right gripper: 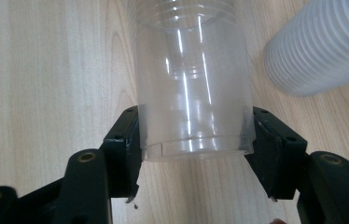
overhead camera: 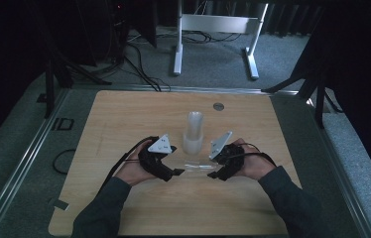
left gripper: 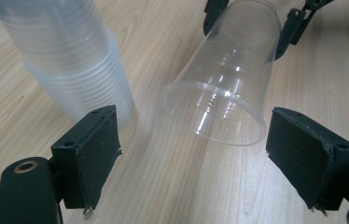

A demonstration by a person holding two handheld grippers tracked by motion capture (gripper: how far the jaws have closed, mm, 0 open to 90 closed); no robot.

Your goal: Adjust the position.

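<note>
The right gripper is clamped on the base of a clear cup lying sideways just above the table, its mouth toward the left gripper, whose jaws stand apart, with the cup stack upright beyond.

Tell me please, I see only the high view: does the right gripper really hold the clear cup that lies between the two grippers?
Observer: Yes. In the right gripper view, the fingers of the right gripper press both sides of the clear cup near its base.
Operator: And the left gripper?
Observer: The left gripper is open; its fingers stand just short of the cup's rim, not touching it.
Operator: Which way does the cup's mouth point?
Observer: Toward the left gripper, as the left gripper view shows.
</note>
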